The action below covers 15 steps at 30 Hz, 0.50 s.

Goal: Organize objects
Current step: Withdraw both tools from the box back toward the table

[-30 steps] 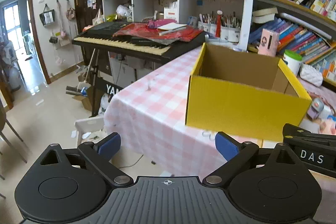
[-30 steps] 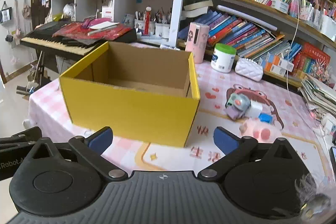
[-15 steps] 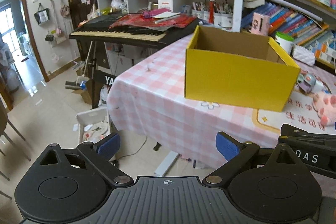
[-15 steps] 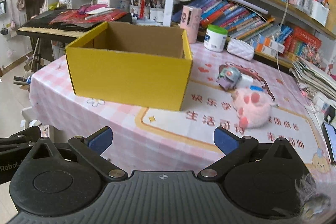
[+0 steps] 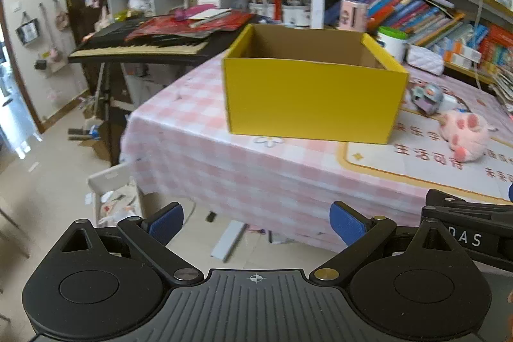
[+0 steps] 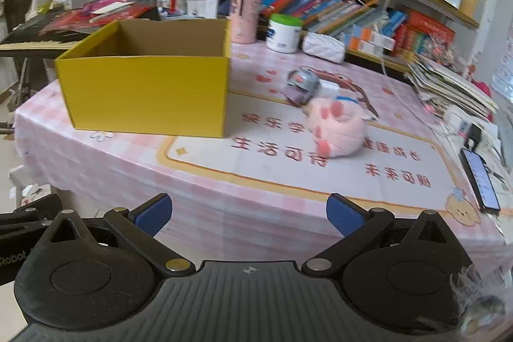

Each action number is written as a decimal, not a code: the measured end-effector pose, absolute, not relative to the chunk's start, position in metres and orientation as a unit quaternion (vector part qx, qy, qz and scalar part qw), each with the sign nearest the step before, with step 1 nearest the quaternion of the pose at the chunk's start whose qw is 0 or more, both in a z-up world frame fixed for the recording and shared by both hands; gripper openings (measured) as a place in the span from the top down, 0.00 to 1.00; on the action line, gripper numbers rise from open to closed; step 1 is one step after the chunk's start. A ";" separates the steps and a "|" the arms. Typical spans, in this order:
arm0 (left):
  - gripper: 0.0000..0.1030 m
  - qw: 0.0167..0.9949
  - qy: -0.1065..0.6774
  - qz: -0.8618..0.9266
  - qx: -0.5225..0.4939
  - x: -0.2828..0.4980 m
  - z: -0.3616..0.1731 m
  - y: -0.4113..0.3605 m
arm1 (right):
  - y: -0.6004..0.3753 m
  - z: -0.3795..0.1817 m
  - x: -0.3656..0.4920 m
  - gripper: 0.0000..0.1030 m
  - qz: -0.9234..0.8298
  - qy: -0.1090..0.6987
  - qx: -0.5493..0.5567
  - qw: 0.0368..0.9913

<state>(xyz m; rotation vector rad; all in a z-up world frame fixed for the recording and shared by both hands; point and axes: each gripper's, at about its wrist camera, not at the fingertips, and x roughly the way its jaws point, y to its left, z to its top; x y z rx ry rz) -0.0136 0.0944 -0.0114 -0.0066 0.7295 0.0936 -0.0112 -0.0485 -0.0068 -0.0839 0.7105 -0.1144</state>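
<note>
Right wrist view: the table (image 6: 256, 181) carries the yellow box (image 6: 144, 95), open-topped, with nothing visible inside. Beside its right end lies the pink plush (image 6: 336, 130), and just behind that a small grey toy (image 6: 301, 84). Against the view a second ago, both grippers have drawn back from the table; box and toys sit farther off and unmoved. Judgement: no pick has started, and a fresh approach is needed. Right gripper (image 6: 247, 210) is spread wide and holds nothing. Left gripper (image 5: 256, 218) likewise, off the table edge.
</note>
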 end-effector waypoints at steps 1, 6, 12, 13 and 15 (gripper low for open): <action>0.04 0.933 0.357 0.040 -0.001 -0.013 -0.012 0.091 | -0.052 -0.007 -0.012 0.00 -0.061 0.349 -0.039 0.934; 0.04 0.933 0.360 0.015 0.005 -0.006 -0.014 0.076 | -0.068 -0.009 -0.013 0.00 -0.086 0.353 -0.033 0.931; 0.03 0.932 0.361 -0.016 0.017 0.003 -0.014 0.053 | -0.093 -0.010 -0.013 0.00 -0.116 0.357 -0.020 0.927; 0.03 0.932 0.361 -0.020 0.019 0.004 -0.014 0.050 | -0.097 -0.011 -0.013 0.00 -0.120 0.358 -0.019 0.926; 0.03 0.931 0.362 -0.027 0.023 0.008 -0.014 0.042 | -0.104 -0.011 -0.010 0.00 -0.127 0.360 -0.016 0.924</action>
